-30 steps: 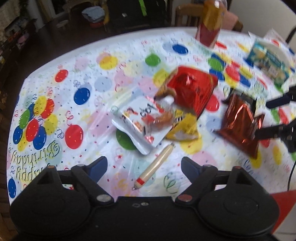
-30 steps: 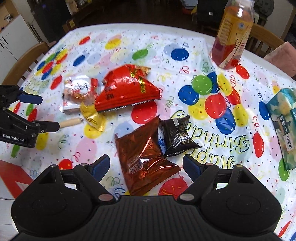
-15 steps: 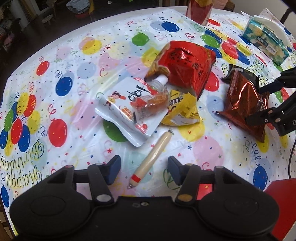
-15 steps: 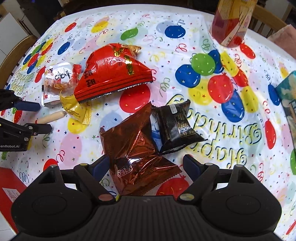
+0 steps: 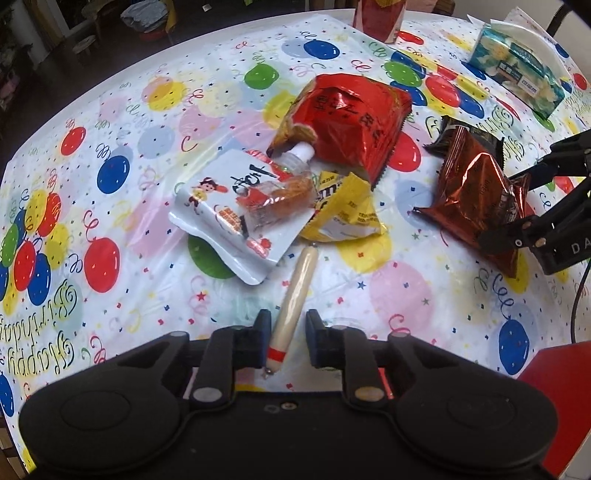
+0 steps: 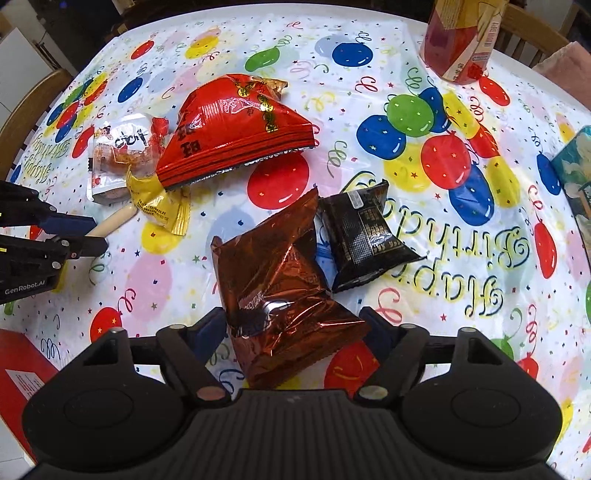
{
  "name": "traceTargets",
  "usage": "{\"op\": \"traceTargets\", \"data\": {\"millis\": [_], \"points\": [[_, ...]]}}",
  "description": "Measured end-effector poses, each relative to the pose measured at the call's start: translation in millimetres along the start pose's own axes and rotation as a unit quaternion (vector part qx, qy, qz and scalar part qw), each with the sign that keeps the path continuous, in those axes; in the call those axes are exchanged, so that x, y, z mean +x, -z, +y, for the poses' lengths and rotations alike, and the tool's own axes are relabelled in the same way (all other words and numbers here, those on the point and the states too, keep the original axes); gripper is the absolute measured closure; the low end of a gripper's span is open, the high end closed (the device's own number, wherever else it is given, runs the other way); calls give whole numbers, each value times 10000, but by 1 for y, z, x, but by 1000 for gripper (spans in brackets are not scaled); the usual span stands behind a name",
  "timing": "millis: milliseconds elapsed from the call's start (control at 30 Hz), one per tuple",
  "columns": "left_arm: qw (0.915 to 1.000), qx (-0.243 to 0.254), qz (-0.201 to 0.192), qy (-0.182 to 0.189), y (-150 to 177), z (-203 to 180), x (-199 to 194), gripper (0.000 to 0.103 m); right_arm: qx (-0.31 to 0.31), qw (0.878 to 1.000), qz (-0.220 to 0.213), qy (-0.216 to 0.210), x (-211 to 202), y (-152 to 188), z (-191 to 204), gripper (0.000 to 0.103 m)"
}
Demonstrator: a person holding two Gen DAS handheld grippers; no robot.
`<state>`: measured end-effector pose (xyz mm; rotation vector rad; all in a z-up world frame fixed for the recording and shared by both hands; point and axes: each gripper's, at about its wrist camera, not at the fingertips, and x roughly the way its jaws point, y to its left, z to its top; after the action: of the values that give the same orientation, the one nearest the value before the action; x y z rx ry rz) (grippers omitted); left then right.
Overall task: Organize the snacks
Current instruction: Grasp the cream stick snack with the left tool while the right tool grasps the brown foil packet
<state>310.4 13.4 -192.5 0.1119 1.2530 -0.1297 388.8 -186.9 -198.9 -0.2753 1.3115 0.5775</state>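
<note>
Plastic balloon-print tablecloth (image 5: 155, 155), left gripper (image 5: 287, 332) straddling sausage stick (image 5: 293, 295), right gripper (image 6: 297, 325) spread around copper bag (image 6: 273, 295).

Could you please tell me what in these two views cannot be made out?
- Bottle: top cut off by the frame edge in both views.
- Yellow packet: partly covered by the red bag; print unreadable.
- Tissue pack: cut by the right wrist view's edge.
- Sausage stick between the left gripper fingers: contact unclear.

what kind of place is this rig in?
Probably a home dining room: a table under a Happy Birthday tablecloth, wooden chairs around it, snack packets such as the red bag scattered on top.
</note>
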Motion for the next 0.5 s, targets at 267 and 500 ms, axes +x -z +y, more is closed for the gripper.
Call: {"op": "traceTargets", "data": {"millis": [267,500], "points": [[9999,-48,-87,-101,1,2,-7,93,249,9995,-187,-71,-17,6,1,56],[9997,-204,-104,-4,4,4,-20,94,365,9989,-279,-117,-33,14,5,58]]}}
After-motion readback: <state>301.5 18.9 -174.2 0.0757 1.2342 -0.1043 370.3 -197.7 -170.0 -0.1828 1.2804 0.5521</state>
